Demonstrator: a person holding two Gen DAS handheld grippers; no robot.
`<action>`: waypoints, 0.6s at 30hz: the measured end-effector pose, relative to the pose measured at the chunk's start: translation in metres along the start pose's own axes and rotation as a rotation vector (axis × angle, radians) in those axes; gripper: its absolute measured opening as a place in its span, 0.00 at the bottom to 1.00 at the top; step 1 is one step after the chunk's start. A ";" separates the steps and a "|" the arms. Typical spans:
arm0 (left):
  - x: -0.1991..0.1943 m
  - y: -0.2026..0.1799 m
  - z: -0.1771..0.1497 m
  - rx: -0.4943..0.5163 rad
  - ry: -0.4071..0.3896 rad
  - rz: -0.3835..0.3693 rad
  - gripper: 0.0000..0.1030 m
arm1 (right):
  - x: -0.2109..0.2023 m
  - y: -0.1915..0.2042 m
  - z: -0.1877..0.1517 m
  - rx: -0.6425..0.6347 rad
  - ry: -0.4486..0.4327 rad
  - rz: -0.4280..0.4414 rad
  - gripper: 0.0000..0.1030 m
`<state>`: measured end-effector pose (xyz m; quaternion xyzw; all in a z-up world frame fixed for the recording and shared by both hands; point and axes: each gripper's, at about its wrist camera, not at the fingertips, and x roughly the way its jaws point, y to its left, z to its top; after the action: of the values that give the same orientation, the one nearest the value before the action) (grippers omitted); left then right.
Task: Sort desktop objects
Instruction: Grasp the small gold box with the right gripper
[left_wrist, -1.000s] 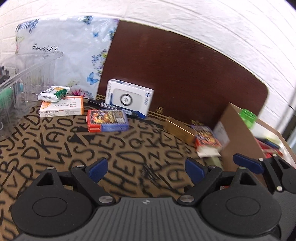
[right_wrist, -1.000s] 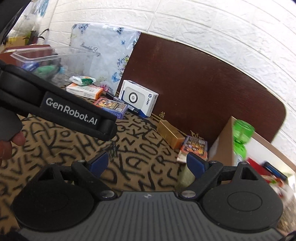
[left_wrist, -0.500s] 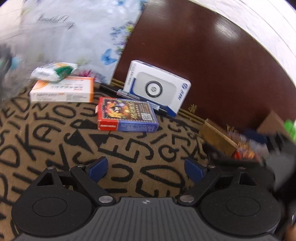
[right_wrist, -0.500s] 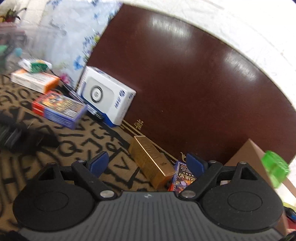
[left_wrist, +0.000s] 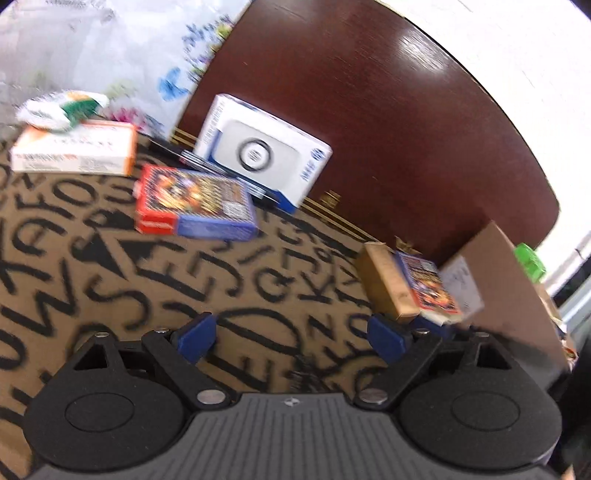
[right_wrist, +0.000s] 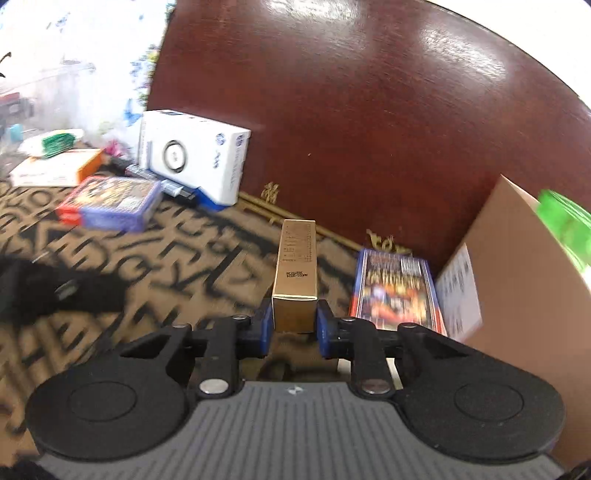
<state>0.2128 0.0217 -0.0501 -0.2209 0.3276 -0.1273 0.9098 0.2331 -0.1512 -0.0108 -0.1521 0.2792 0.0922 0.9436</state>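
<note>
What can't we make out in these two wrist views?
- Cardboard box contents: right wrist view, its wall hides them; only a green thing shows above the rim.
- Near end of the gold box: behind the right gripper, whose jaws have just closed on it.
- Orange-white box print: left wrist view, motion blur.
- Pens: mostly behind the white box.

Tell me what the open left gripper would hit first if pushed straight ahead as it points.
Probably the letter-patterned brown tablecloth, since the left gripper tilts down; beyond lies the red-and-blue card box. Depth is uncertain.
</note>
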 end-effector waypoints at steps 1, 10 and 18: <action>0.000 -0.003 -0.002 0.006 0.005 -0.006 0.88 | -0.008 0.003 -0.004 -0.001 -0.003 0.014 0.22; 0.006 -0.027 -0.018 0.032 0.077 -0.092 0.88 | -0.069 0.024 -0.039 -0.030 0.026 0.145 0.22; 0.002 -0.052 -0.029 0.225 0.165 -0.100 0.44 | -0.106 0.036 -0.066 0.013 0.034 0.144 0.22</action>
<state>0.1909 -0.0341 -0.0460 -0.1225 0.3733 -0.2262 0.8913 0.1025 -0.1491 -0.0132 -0.1272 0.3059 0.1554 0.9307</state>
